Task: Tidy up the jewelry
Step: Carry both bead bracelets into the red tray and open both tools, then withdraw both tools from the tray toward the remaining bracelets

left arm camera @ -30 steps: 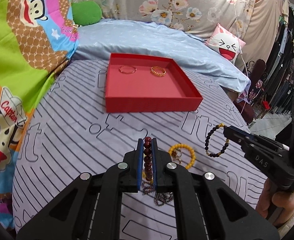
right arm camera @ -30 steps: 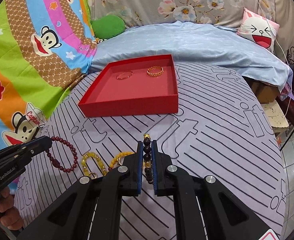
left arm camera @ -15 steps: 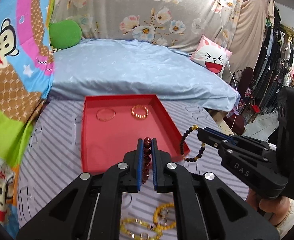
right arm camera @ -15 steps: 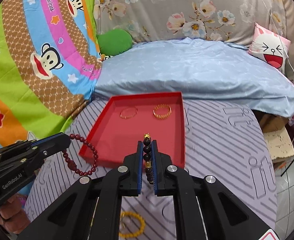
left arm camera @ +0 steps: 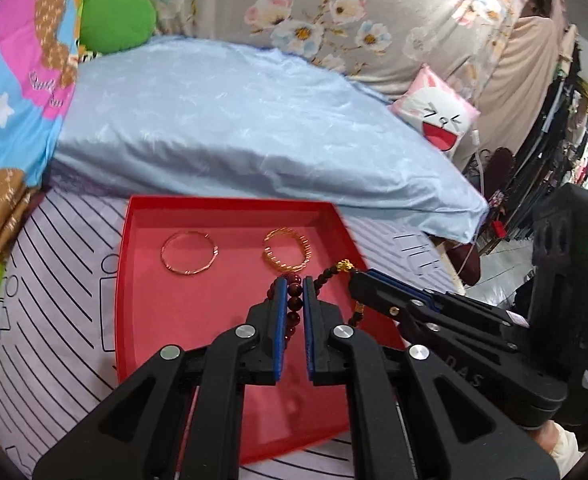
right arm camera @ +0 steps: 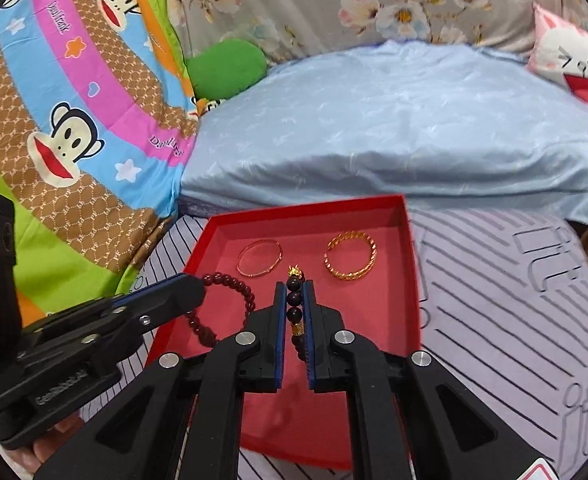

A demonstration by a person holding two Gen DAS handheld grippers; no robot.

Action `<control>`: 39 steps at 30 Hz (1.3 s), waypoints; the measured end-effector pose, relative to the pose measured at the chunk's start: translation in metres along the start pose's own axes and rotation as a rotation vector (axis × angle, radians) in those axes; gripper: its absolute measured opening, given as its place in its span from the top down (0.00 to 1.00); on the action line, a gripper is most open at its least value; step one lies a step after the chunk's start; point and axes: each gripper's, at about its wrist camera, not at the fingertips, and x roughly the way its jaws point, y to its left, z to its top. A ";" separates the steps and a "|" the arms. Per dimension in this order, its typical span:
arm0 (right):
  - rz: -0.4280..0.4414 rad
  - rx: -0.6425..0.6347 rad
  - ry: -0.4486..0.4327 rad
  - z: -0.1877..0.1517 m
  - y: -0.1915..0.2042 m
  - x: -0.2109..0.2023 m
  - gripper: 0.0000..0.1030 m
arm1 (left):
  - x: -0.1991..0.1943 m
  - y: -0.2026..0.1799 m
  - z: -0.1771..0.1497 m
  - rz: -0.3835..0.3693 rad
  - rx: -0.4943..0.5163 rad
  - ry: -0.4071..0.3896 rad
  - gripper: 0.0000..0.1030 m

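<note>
The dark red bead bracelet [left arm camera: 292,304] is clamped in the left gripper [left arm camera: 292,292], the black bead bracelet [right arm camera: 295,308] in the right gripper [right arm camera: 295,296]; both are held above the red tray [right arm camera: 411,280], directly over its bare near half.

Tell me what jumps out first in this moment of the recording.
The red tray on the striped bedspread draws the eye, with a thin gold bangle and a chunky gold chain bracelet lying side by side at its far end. Above it, the left gripper is shut on a dark red bead bracelet, and the right gripper on a black bead bracelet.
</note>
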 end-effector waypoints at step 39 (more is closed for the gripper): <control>-0.231 -0.084 0.012 -0.010 -0.007 0.027 0.77 | 0.021 0.039 -0.021 0.370 0.074 -0.006 0.73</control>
